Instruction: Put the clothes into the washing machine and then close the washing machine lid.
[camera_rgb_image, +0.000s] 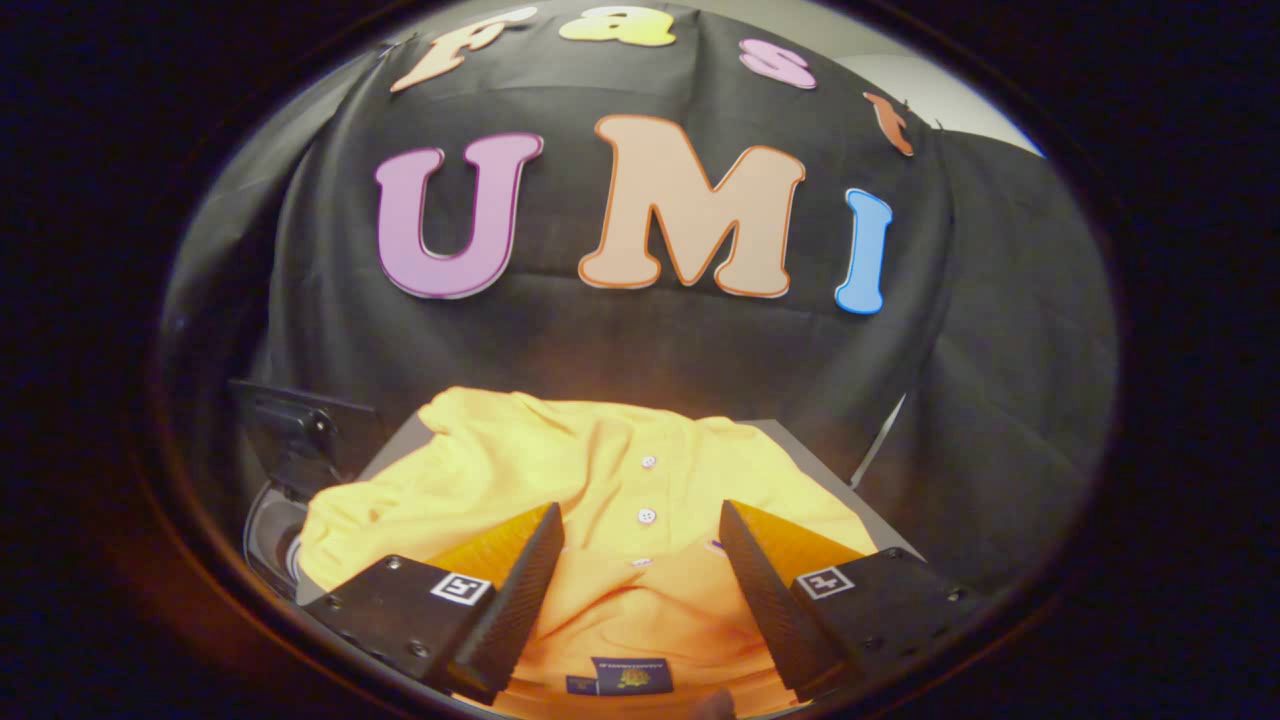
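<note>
Yellow polo shirt (590, 480), buttoned placket up, lies spread over a grey surface (800, 445). Gripper (640, 530) hovers above its collar area, fingers spread wide, gripping nothing. Dark washing machine (275, 500) sits beside the shirt.

- We note a grey table (800, 440), of which bare patches show at the far right corner and at the far left beside the shirt's shoulder.
- Lying directly on it: one yellow-orange polo shirt (560, 470), spread flat with loose folds and covering most of the surface we can see.
- Shirt's button placket faces up, with white buttons (647, 515) in a row; a dark neck label (630, 676) sits at the collar on the near side.
- Left side of the shirt reaches the table's left edge.
- Gripper (640, 560) fingers stand spread apart above the shirt's collar area; whether they touch the fabric we cannot tell.
</note>
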